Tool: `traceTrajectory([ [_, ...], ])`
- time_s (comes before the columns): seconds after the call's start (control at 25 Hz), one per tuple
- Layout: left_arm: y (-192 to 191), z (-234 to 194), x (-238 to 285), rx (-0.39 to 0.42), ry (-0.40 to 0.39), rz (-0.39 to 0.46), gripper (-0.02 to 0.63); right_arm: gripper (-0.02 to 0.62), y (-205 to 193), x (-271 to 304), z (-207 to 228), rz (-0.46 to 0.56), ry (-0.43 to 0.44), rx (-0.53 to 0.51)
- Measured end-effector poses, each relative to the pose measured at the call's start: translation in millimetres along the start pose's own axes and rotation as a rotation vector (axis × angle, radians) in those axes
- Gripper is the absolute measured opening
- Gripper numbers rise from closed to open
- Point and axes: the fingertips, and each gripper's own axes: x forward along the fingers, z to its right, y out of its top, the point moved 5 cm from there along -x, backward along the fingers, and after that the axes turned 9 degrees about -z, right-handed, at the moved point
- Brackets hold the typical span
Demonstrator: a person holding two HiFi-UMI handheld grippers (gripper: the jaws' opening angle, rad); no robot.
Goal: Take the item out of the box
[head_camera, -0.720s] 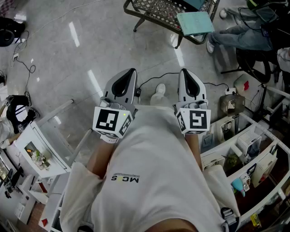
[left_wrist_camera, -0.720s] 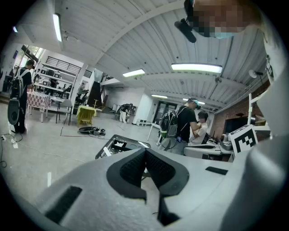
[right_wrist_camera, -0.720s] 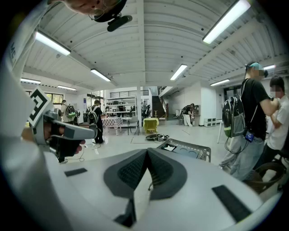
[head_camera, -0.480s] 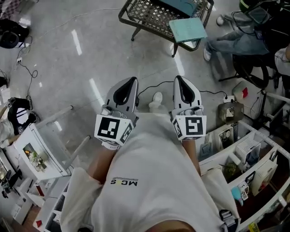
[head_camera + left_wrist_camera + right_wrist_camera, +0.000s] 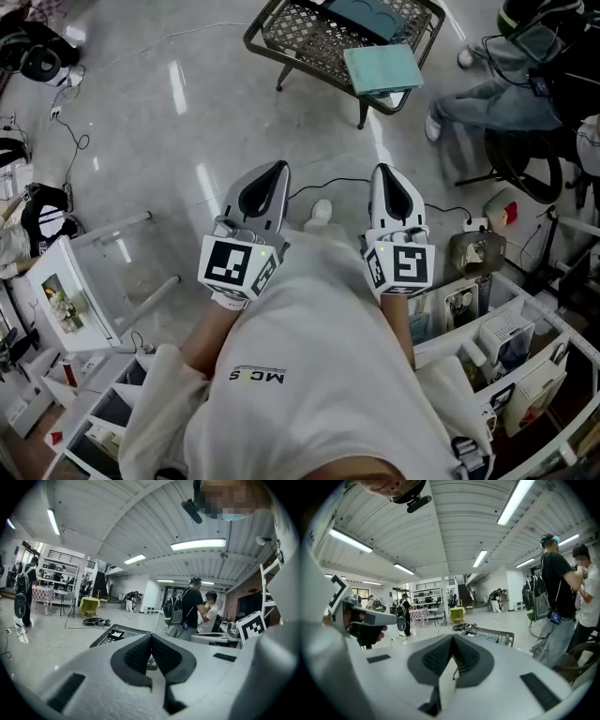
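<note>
White left tool [image 5: 274,172] and right tool [image 5: 385,172], both closed tight on nothing.
Held side by side above grey floor [image 5: 169,131], short of mesh bench [image 5: 309,42] bearing teal folder [image 5: 382,67]; box and item not made out in any view.

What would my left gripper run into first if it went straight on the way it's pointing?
Nothing close: the left gripper, jaws together and empty, faces bare floor. The first thing roughly in its line looks like the black mesh table, though depth is hard to judge.
</note>
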Motion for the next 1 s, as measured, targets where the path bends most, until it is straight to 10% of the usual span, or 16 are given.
traceTrajectory([
  [0.4,10,-4,39,-0.021,0.049,-0.003,0.025,0.015,5,42,35,-0.021,0.079,0.005],
  [1.0,126,-233,194,-0.087,0.02,0.024,0.025,0.015,139,314,26,-0.06,0.078,-0.037],
])
